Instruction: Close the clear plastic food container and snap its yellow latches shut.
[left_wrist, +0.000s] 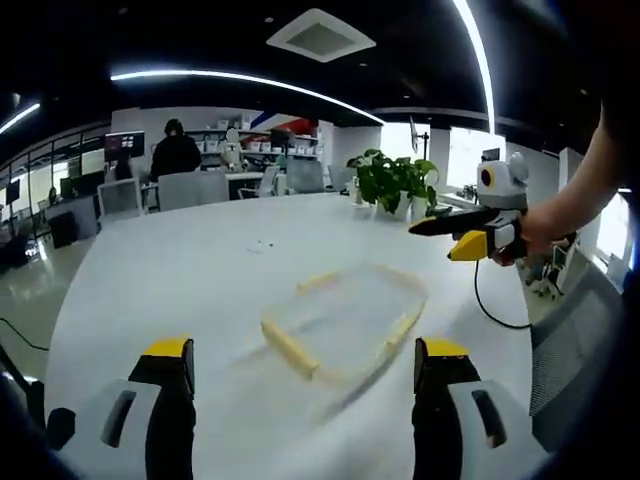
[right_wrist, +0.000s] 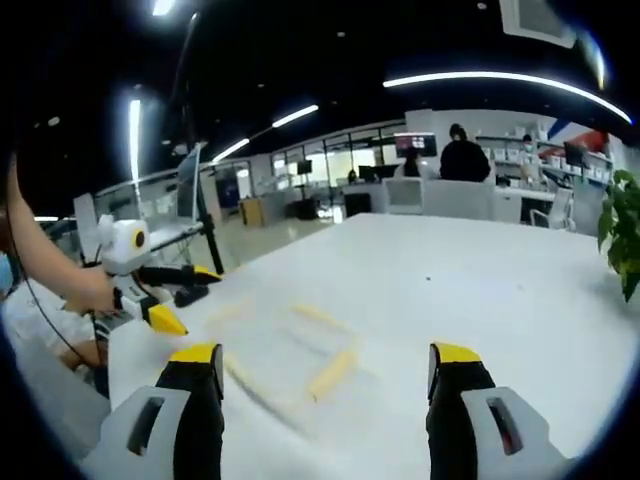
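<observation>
Left gripper (left_wrist: 305, 372): both yellow-tipped jaws rise from the bottom of the left gripper view, spread wide apart, with nothing between them. Right gripper (right_wrist: 327, 378): jaws likewise spread wide in the right gripper view, nothing held. Each unit is gripped by a bare hand: the right hand (left_wrist: 535, 232) ahead and to the right of the left gripper, the left hand (right_wrist: 90, 290) ahead-left of the right gripper.

We see a big white desk (left_wrist: 200, 270), a green plant (left_wrist: 395, 182), grey chairs (left_wrist: 190, 190), and long lights (left_wrist: 240, 80) on a dark ceiling.
</observation>
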